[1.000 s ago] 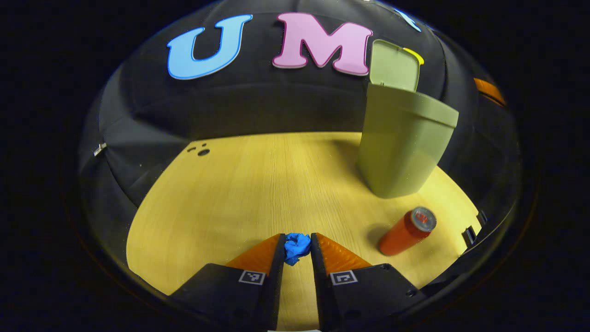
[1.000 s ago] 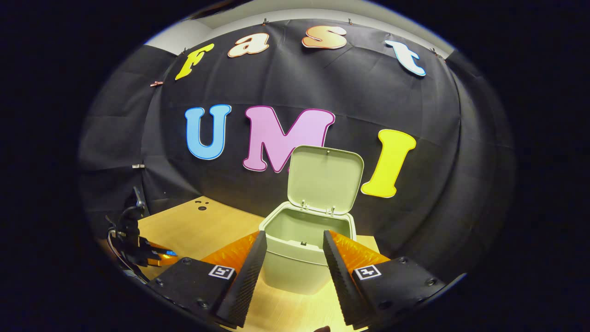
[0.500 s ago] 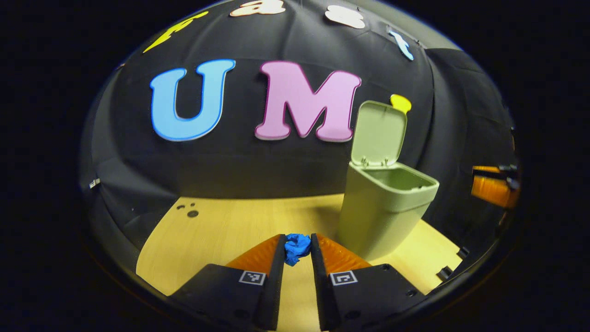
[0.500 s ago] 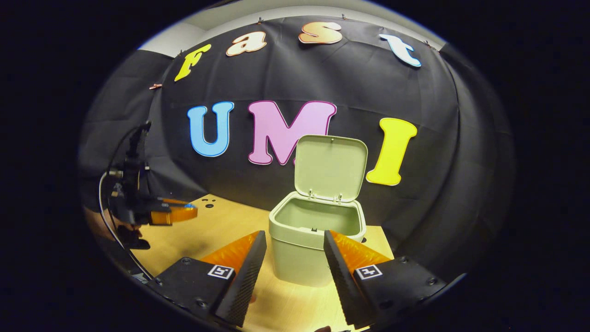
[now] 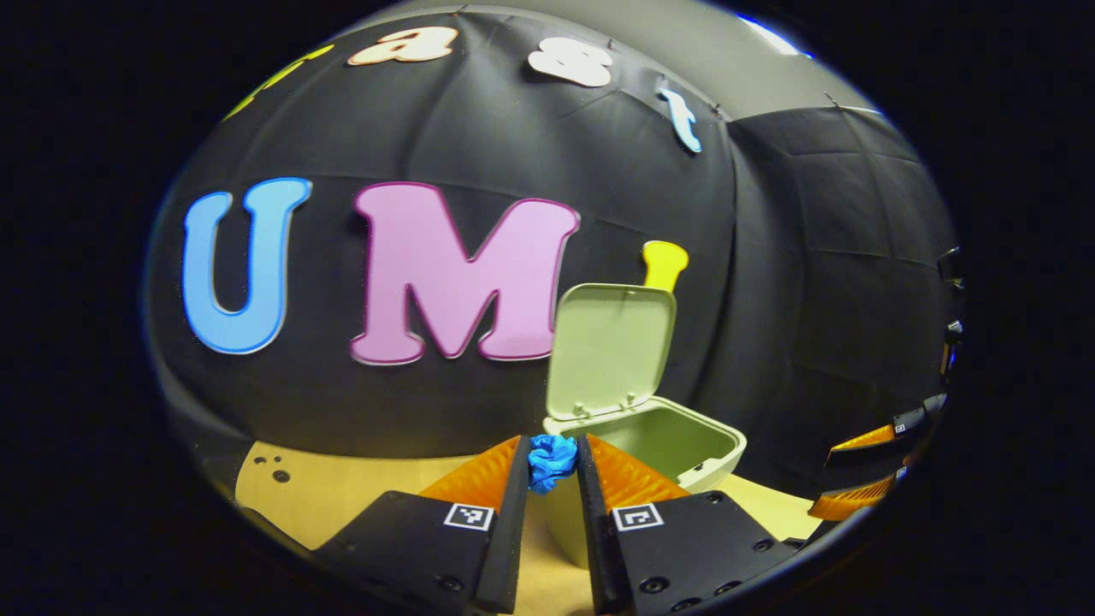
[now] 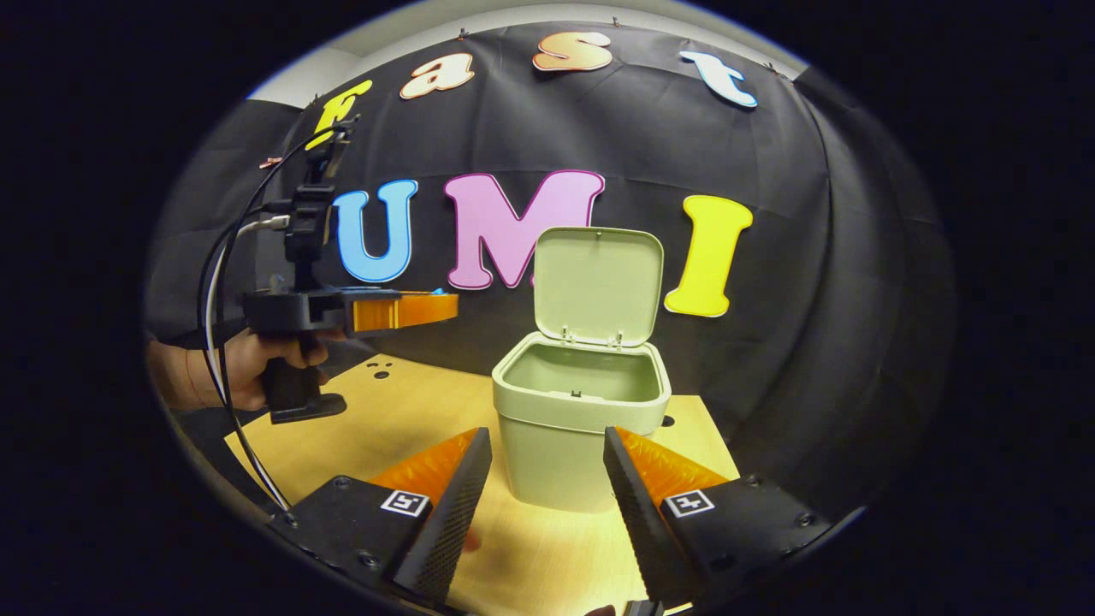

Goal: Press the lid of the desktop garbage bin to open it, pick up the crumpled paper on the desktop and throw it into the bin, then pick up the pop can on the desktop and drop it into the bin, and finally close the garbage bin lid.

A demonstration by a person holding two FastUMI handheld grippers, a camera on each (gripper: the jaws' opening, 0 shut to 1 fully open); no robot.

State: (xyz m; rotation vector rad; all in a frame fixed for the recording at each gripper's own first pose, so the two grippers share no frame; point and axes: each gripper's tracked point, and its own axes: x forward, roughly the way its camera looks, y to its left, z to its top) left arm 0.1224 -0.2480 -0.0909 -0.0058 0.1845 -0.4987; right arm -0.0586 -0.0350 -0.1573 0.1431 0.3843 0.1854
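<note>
The blue crumpled paper (image 5: pixel 552 460) sits pinched between my left gripper's (image 5: pixel 552 441) fingers, high above the table. Just ahead and a little lower stands the pale green bin (image 5: pixel 659 441) with its lid (image 5: pixel 612 346) upright and open. In the right gripper view the bin (image 6: pixel 582 428) is straight ahead, its lid (image 6: pixel 599 282) raised and its inside bare. My left gripper (image 6: pixel 449 301) hovers to the bin's left, above rim height, with a bit of the blue paper (image 6: pixel 438 292) at its tips. My right gripper (image 6: pixel 547 466) is open and holds nothing, low in front of the bin.
The wooden table (image 6: pixel 385 419) has small holes near its far left corner. A hand (image 6: pixel 231 368) holds the left gripper's handle, with cables trailing from it. My right gripper (image 5: pixel 855 470) shows at the far right edge of the left gripper view. Black cloth walls the booth behind the bin.
My left gripper has risen from the table with the paper and swung toward the bin; the can has left its view. The right gripper has barely moved.
</note>
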